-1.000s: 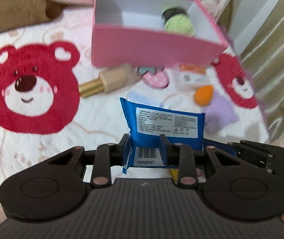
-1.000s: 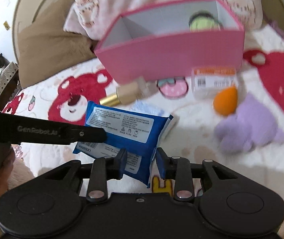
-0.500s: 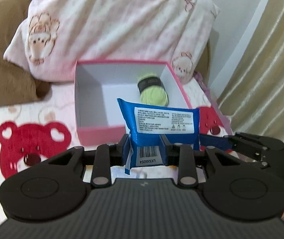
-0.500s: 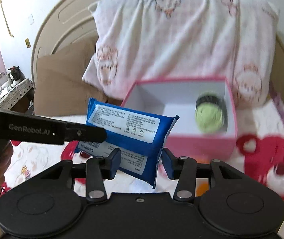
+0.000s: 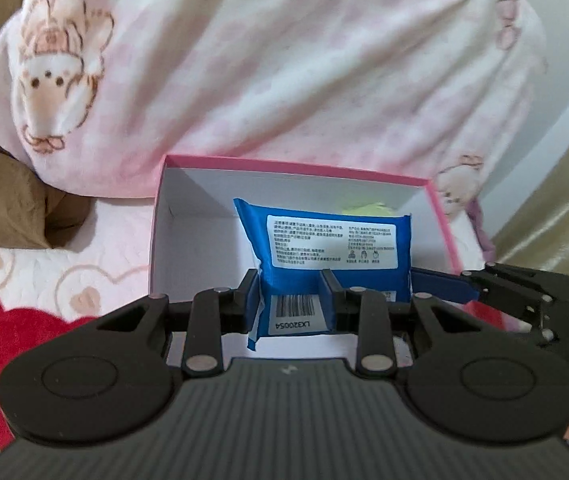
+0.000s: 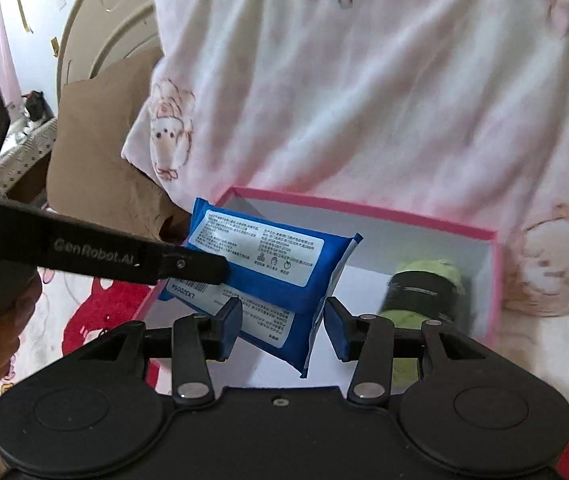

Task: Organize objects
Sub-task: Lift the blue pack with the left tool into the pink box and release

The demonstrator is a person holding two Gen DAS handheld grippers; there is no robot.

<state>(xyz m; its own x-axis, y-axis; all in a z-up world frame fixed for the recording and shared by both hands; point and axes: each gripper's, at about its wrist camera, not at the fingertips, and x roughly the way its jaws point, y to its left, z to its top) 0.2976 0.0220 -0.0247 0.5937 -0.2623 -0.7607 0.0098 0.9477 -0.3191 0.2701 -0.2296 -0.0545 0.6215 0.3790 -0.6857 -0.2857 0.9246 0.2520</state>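
Wipes pack pinched in my left gripper, right gripper spread beside it; I'm lowering flat into pink box, clearing green jar beyond the fingertips

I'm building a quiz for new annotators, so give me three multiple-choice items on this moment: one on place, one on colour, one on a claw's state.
1. Where is the blue wipes pack?
A. above the open pink box
B. on the pillow
C. on the floor

2. What colour is the box's inside?
A. black
B. white
C. pink

3. How is the right claw?
A. shut on the pack
B. open beside the pack
C. out of view

Answers: 1 A, the left claw holds it over the box; 2 B, the walls show white; 3 B, its fingers stand apart.
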